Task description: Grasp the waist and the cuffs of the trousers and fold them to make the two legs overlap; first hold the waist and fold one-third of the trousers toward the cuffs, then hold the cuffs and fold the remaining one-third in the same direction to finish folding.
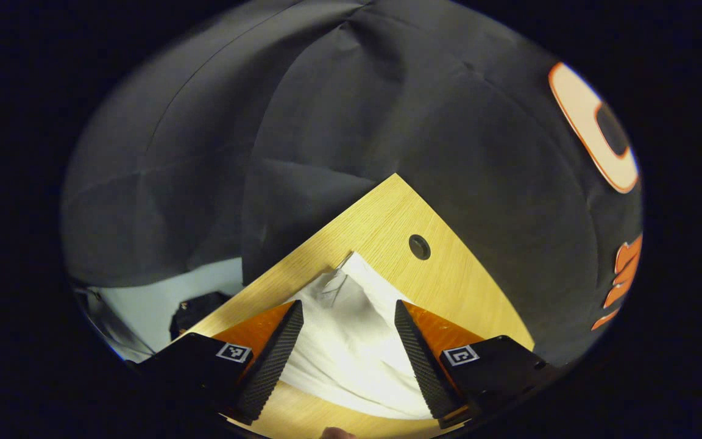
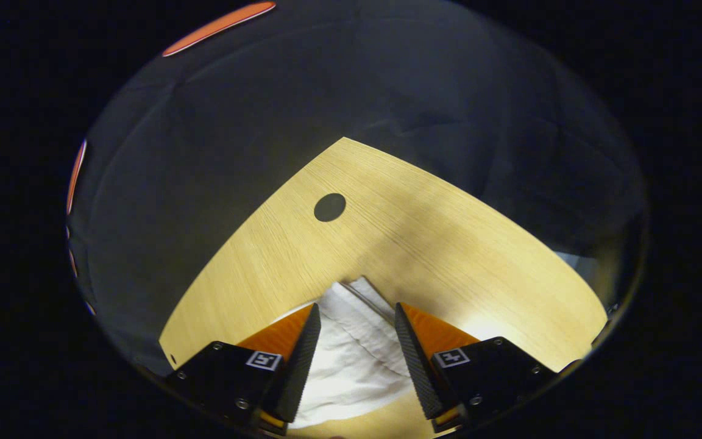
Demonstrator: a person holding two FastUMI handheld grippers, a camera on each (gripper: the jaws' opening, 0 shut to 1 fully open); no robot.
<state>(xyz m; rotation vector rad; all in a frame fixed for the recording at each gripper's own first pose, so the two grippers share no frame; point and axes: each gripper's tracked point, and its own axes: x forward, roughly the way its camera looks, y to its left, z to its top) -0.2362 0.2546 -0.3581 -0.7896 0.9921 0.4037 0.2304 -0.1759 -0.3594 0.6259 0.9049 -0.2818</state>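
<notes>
White trousers (image 1: 351,341) lie on a light wooden table (image 1: 381,225). In the left gripper view one end of the cloth, with a small tag at its corner, runs between the fingers of my left gripper (image 1: 348,311). Those fingers stand wide apart, open, on either side of the fabric. In the right gripper view a ribbed, folded edge of the trousers (image 2: 357,341) lies between the fingers of my right gripper (image 2: 357,317), which is open too. Neither pair of fingers presses on the cloth. The rest of the trousers is hidden below both views.
A round cable hole (image 1: 419,247) sits in the table near its far corner, also seen as the hole (image 2: 329,207). The table's edges meet the black cloth wall (image 1: 326,122) close behind. Bare tabletop (image 2: 460,244) extends beyond the trousers.
</notes>
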